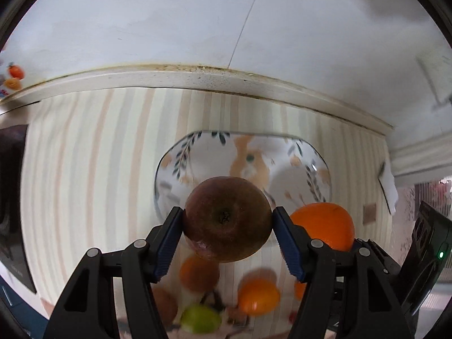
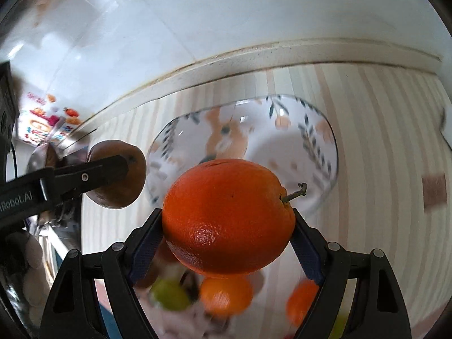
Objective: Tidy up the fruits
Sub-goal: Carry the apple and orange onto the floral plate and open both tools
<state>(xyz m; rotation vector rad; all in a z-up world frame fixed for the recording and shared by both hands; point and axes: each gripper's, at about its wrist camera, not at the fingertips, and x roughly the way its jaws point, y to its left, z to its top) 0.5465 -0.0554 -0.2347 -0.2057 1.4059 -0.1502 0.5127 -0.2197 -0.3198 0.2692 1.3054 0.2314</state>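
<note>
Striped surface (image 1: 84, 169) carries plate (image 1: 175, 163); before it, left hand-held gripper (image 1: 227, 220) clamps apple (image 1: 226, 217), right hand-held gripper (image 2: 227, 226) clamps orange (image 2: 226, 214).

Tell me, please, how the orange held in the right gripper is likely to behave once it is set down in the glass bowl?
The orange is round and smooth, so it will probably roll toward the low middle of the glass bowl. Its rind looks firm between the right gripper pads, so bruising seems unlikely.
</note>
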